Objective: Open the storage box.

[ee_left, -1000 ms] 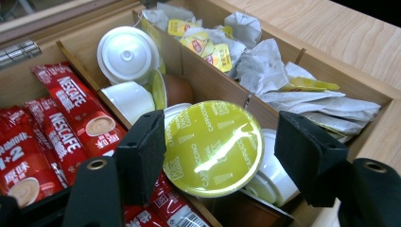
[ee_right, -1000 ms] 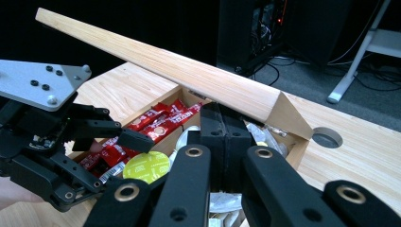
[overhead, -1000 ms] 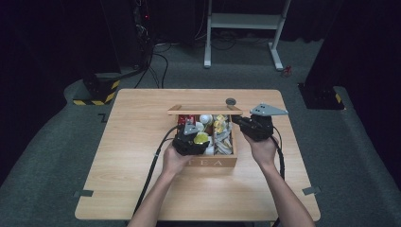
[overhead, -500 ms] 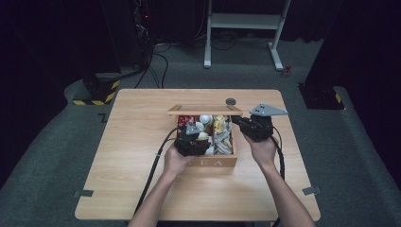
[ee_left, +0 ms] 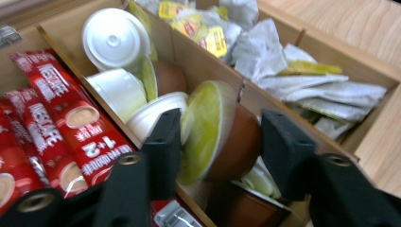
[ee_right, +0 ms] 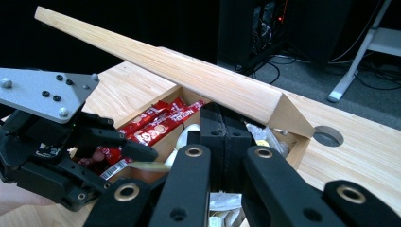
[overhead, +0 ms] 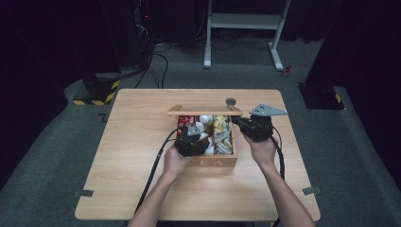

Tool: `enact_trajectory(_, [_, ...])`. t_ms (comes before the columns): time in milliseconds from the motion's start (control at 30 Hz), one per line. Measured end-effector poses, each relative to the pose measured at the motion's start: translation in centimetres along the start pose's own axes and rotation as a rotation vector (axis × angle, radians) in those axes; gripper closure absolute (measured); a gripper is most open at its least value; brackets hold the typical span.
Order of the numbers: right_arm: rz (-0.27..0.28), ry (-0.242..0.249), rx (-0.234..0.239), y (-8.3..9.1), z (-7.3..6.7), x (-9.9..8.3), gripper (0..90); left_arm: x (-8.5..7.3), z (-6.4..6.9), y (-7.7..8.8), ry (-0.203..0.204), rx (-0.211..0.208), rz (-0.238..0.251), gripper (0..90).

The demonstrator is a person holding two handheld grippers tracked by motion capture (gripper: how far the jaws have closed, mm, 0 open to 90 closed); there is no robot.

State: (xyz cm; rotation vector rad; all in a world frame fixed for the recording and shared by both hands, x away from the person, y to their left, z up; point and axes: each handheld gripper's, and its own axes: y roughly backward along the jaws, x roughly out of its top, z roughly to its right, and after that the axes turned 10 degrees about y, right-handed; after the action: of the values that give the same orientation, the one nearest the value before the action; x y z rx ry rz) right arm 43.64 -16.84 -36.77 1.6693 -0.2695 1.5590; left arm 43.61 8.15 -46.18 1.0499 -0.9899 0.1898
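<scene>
Red sachets [ee_left: 56, 127] cut off at left edge, print blurred

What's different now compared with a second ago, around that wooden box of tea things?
The left hand-held gripper has just been closing its jaws around a brown capsule with a green lid in the wooden box. The right hand-held gripper stays shut beside the raised lid; both hands kept their places.

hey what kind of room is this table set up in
Probably a lab or studio set up for recording, not a home. A lone wooden table stands on grey carpet with dark surroundings, black-and-yellow hazard tape marks a stand base, and cables trail from equipment behind.
</scene>
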Motion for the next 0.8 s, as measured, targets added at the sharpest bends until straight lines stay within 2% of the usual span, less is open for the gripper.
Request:
enact_trajectory(233, [0.0,0.0,-0.001,0.0,-0.03,-0.02,90.0,-0.01,0.01,0.13,-0.002,-0.006,0.007,54.5])
enact_trajectory(433, [0.001,0.0,-0.001,-0.08,-0.07,-0.03,90.0,-0.01,0.07,0.36,-0.018,0.003,0.015,56.6])
enact_trajectory(800, [0.001,-0.002,0.001,-0.12,-0.11,-0.07,90.0,-0.08,0.11,0.69,-0.021,0.014,0.044,57.7])
